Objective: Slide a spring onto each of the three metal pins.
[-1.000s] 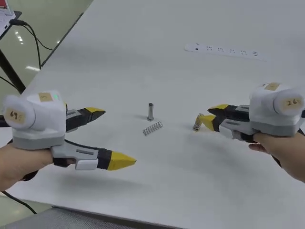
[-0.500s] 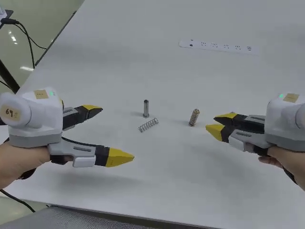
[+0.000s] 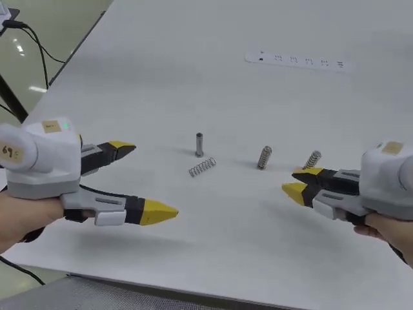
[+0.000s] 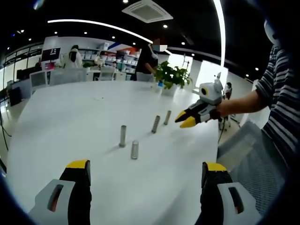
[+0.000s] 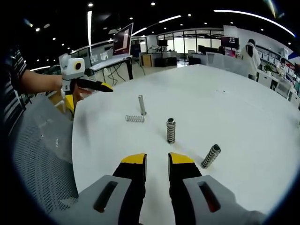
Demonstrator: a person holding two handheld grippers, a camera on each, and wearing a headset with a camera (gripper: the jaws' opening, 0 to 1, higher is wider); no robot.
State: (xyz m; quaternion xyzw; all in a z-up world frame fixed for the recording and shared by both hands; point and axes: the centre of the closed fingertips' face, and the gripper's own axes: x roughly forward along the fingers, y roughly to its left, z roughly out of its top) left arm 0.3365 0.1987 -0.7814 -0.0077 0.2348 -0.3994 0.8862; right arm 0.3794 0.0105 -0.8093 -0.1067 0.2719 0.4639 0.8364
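On the tabletop (image 3: 193,77), near ctr, a bare pin (image 3: 199,144) is standing upright w/ a loose spring (image 3: 202,167) lying just beside it. To its right, a sprung pin (image 3: 264,157) is standing w/ a spring on it, and a 2nd sprung pin (image 3: 313,159) is sitting near my R claw (image 3: 298,181). I'm holding my L claw (image 3: 143,179) released, jaws wide, gripping nothing. R claw is hovering w/ just a thin gap, empty.

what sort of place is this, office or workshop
Most likely an open-plan office or lab: a large white table with a power strip on it, a monitor in the background, and a potted plant.
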